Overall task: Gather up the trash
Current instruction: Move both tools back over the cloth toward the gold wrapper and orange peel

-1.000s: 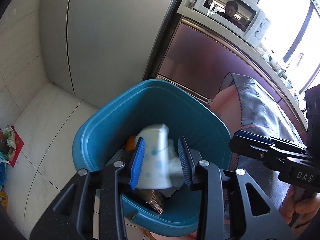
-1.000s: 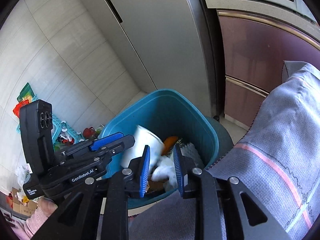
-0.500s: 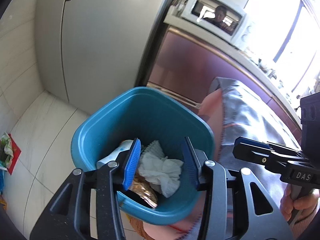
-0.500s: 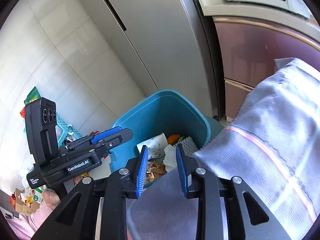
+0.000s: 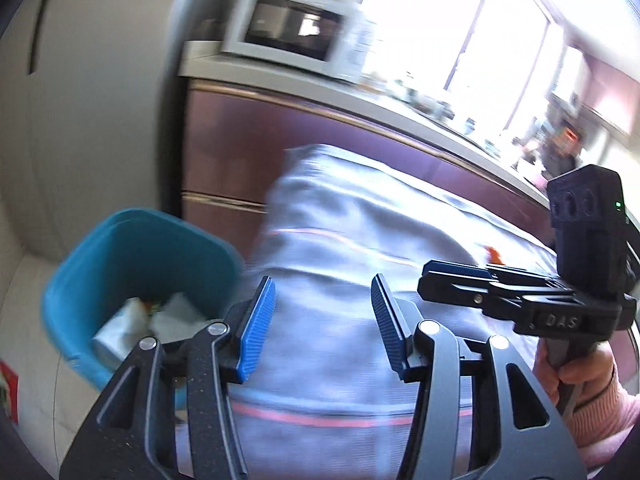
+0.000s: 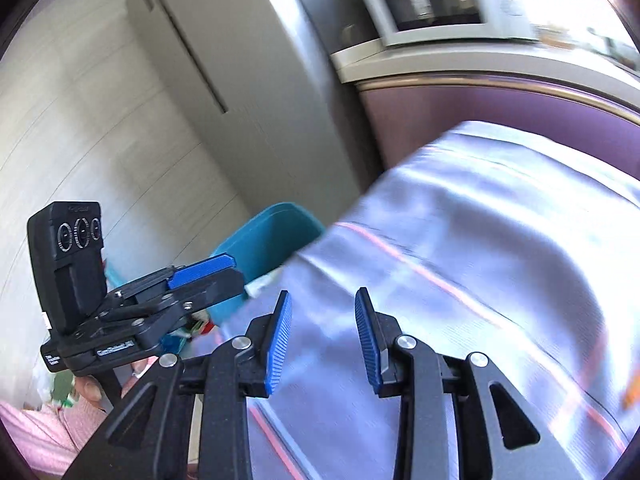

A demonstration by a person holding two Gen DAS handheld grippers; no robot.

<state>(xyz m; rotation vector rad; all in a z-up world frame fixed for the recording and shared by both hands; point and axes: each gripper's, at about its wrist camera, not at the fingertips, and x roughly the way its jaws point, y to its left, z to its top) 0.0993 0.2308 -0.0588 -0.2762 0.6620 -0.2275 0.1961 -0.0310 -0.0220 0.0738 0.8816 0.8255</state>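
Both claws swung off teal bin [image 5: 140,248], now lower-left of left claw [image 5: 323,322]; jaws opening, empty.

Blue bin [image 5: 132,264] top is open, trash sits low inside, free entry from above. Grey-clothed table [image 5: 360,260] butts against its right rim; fridge [image 5: 100,100] and purple cabinet [image 5: 240,148] block the back.

daylight floods from the window [image 5: 460,28], blown out to white. motion blur smears everything beyond my jaws, which stay sharp. fisheye bending and dark corners frame both views.
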